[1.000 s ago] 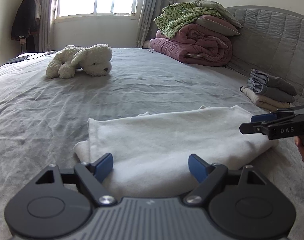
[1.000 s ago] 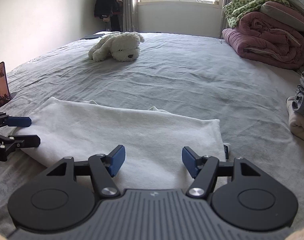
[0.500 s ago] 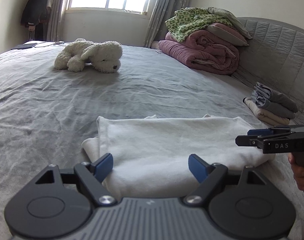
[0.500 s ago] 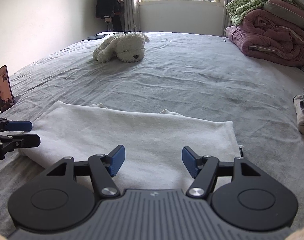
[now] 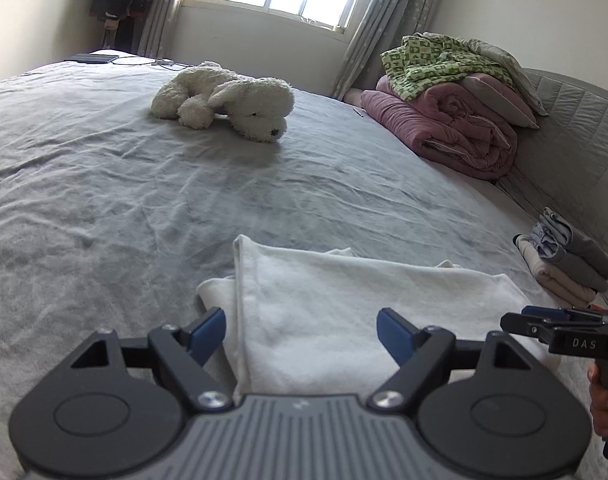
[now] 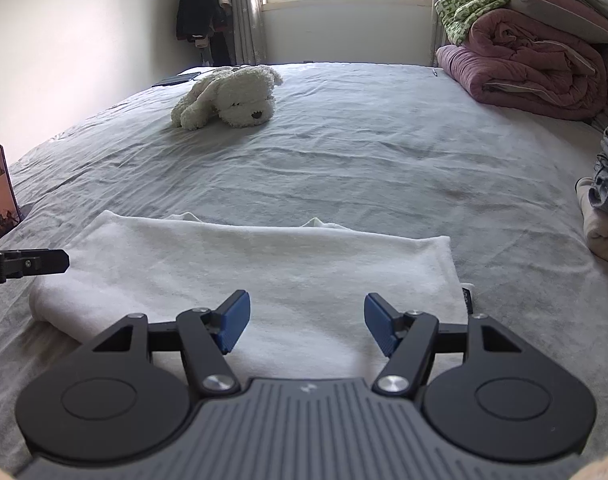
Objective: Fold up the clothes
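A white garment point(image 5: 344, 304) lies folded into a long flat strip on the grey bed; it also shows in the right wrist view point(image 6: 264, 264). My left gripper point(image 5: 302, 334) is open and empty, just above the garment's left end. My right gripper point(image 6: 306, 326) is open and empty, above the garment's right part. The right gripper also shows from the side in the left wrist view point(image 5: 552, 324). The left gripper's tip shows at the left edge of the right wrist view point(image 6: 28, 262).
A white plush dog point(image 5: 228, 100) lies far back on the grey bed point(image 5: 104, 184). Rolled pink and green quilts point(image 5: 456, 112) sit at the headboard. A stack of folded clothes point(image 5: 564, 264) lies right of the garment. A phone point(image 6: 0, 192) stands at the bed's left edge.
Both grippers have drawn back and tilted slightly, so the garment sits lower and farther in view. Both stay open. The garment has not moved.
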The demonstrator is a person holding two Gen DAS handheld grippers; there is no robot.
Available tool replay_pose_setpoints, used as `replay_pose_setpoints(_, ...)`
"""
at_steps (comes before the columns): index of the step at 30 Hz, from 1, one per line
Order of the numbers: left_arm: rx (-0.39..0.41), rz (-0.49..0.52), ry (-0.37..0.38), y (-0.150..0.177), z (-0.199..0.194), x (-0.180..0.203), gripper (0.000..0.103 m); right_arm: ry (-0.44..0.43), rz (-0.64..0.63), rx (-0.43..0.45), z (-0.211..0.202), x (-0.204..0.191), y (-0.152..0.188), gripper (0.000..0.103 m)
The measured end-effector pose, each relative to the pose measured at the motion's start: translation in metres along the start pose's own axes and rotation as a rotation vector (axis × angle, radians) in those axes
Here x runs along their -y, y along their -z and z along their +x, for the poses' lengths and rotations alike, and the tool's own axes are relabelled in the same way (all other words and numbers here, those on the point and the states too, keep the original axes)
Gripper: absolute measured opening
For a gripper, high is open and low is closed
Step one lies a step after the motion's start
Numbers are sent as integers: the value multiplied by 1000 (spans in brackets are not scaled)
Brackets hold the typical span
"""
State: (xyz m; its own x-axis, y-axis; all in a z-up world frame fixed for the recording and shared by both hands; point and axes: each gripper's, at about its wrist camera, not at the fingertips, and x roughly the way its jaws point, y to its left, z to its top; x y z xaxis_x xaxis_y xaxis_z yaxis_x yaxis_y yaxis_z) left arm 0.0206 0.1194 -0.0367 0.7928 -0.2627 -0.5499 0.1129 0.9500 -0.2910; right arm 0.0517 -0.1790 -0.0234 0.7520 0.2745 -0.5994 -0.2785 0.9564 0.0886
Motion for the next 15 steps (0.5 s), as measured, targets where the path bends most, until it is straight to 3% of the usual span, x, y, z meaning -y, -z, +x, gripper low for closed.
replay_pose_setpoints(12,-14,30,-42,1,1,5,84,15,11,-16,5,1,2,69)
replay_pose_setpoints(15,4,79,-116,2,-1,2,81,12,-19,-19,3,4,4,69)
